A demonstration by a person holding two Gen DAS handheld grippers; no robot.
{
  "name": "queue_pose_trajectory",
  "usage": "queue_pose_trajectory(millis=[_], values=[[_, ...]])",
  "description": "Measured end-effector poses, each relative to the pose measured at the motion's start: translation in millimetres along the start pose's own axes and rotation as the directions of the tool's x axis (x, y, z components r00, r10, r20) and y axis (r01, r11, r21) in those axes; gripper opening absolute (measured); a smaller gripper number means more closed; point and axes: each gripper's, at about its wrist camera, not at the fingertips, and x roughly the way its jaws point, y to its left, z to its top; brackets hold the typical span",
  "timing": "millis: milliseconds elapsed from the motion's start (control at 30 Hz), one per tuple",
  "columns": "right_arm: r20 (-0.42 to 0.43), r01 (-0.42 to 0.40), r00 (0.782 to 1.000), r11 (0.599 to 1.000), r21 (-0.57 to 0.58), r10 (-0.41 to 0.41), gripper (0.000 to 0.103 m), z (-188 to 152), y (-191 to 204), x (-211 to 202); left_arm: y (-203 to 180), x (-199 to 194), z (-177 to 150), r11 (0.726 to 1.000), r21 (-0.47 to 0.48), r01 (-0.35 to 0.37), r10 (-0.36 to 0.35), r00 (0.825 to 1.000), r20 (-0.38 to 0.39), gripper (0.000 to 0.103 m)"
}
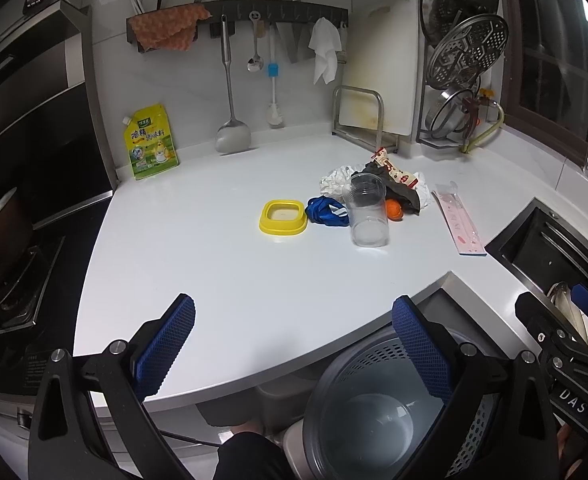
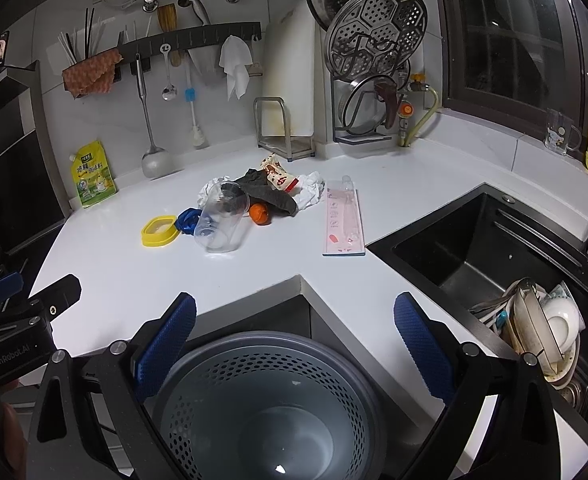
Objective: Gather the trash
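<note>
Trash lies in a pile on the white counter (image 1: pixel 213 280): a clear plastic cup (image 1: pixel 368 210) (image 2: pixel 221 220), a yellow lid (image 1: pixel 283 217) (image 2: pixel 158 231), a blue wrapper (image 1: pixel 326 210) (image 2: pixel 187 219), an orange fruit (image 1: pixel 394 209) (image 2: pixel 259 214), a dark rag (image 2: pixel 269 194), crumpled paper (image 2: pixel 310 192), a snack wrapper (image 2: pixel 279 174) and a pink package (image 1: pixel 460 220) (image 2: pixel 344 220). A grey perforated bin (image 1: pixel 374 408) (image 2: pixel 269 404) stands below the counter edge. My left gripper (image 1: pixel 294 344) and right gripper (image 2: pixel 294 344) are both open and empty, held above the bin.
A black sink (image 2: pixel 474 248) with dishes (image 2: pixel 550 328) is at the right. A stove (image 1: pixel 9 288) is at the left. A yellow seasoning pouch (image 1: pixel 149 144), hanging utensils (image 1: pixel 229 92), a cutting board (image 1: pixel 378 64) and a pot rack (image 1: pixel 462 60) line the back wall.
</note>
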Motion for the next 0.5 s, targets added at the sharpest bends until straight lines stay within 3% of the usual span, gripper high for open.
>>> queue_pose_trajectory(millis=[500], values=[[-0.004,-0.001,1.0,1.0,-0.008,0.001,0.095,0.6,1.7,1.3,0.2,1.7,1.3,1.0,-0.004,0.0,0.0,1.0,-0.005,0.097]])
